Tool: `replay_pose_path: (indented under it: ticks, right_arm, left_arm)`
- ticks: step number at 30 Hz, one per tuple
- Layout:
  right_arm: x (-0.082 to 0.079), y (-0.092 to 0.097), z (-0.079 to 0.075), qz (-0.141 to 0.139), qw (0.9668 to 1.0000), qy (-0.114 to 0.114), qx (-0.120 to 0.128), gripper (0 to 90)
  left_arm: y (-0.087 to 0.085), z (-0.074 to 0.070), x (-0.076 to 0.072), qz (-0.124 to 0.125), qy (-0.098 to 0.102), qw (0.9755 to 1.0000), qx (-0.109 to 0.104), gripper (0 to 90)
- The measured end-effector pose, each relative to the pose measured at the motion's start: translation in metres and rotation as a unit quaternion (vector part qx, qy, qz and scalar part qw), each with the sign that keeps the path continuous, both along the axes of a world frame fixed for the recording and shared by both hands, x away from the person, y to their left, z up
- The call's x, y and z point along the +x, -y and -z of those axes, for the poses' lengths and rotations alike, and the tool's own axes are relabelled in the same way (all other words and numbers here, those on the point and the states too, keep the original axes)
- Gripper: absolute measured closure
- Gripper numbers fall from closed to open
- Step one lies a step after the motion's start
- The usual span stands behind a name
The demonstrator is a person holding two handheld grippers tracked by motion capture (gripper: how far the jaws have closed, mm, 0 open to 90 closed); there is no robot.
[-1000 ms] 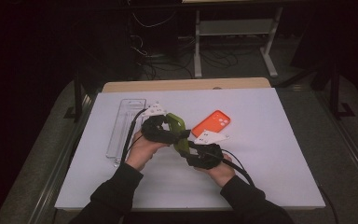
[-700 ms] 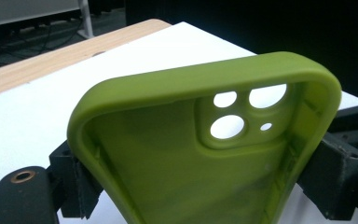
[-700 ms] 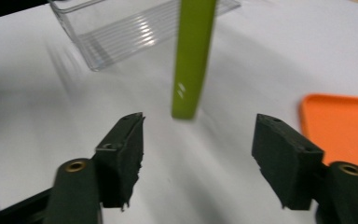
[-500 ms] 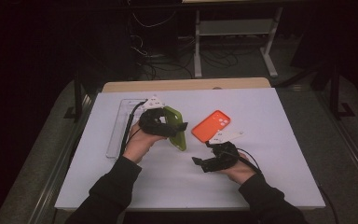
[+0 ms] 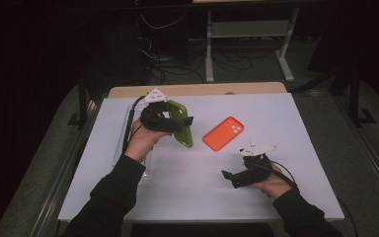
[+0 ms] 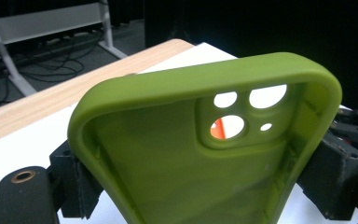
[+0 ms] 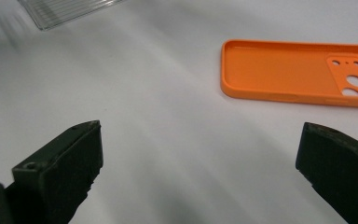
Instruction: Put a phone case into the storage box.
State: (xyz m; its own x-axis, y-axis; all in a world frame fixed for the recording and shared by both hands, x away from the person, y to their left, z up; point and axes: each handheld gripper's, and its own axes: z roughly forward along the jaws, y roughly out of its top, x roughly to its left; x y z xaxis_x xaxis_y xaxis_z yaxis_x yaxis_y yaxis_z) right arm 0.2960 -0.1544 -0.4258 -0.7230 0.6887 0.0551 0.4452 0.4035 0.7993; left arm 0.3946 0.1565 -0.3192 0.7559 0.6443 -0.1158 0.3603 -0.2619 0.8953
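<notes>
1. Now, in the high view, the two hands have come apart: a second ago both grippers met over the green phone case (image 5: 181,123) left of centre, and the right gripper (image 5: 230,177) has since drawn away to the lower right of the frame, low over the white table (image 5: 177,192). The left gripper (image 5: 187,120) sits in the upper left part of the table area, raised a little, with the green case clamped across its jaws and hanging down toward the sheet. The orange phone case (image 5: 222,133) lies flat near the centre, apart from both grippers, where it lay before

2. In the left gripper view the green phone case (image 6: 182,154) stands in the middle of the frame, hollow side toward the camera and camera-hole end up; the two black jaws press on its long side walls at lower left and lower right, so the grip is firm and wide. A sliver of orange shows through one hole

3. In the right gripper view the jaws stand far apart at the bottom corners, having just been opening, with nothing between them but bare table. The orange phone case (image 7: 298,73) lies open side up at upper right, and a clear ribbed tray (image 7: 65,10) edges the upper left

4. Judging from this, the handover is done: the left gripper alone carries the green case, and the right is free for the orange one
</notes>
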Motion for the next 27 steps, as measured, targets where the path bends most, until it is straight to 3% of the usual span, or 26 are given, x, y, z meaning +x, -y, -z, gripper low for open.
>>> replay_pose_path:
  ticks: [8,16,22,27]
  right_arm:
    - [-0.007,0.017,0.004,0.004,1.0000,-0.001,0.004,0.0]
    - [-0.010,0.024,0.009,0.004,1.0000,-0.005,0.005,0.0]
    - [-0.010,0.025,0.010,0.001,1.0000,-0.005,0.002,0.0]
    - [-0.010,0.025,0.010,0.004,1.0000,0.000,0.003,0.0]
  left_arm:
    - [-0.024,-0.026,0.016,-0.029,0.016,0.9994,0.006,13.5]
    - [-0.055,-0.048,0.038,-0.077,0.034,0.9963,0.017,13.5]
    - [-0.077,-0.054,0.053,-0.124,0.046,0.9909,0.025,13.5]
    - [-0.088,-0.047,0.066,-0.173,0.040,0.9835,0.033,13.4]
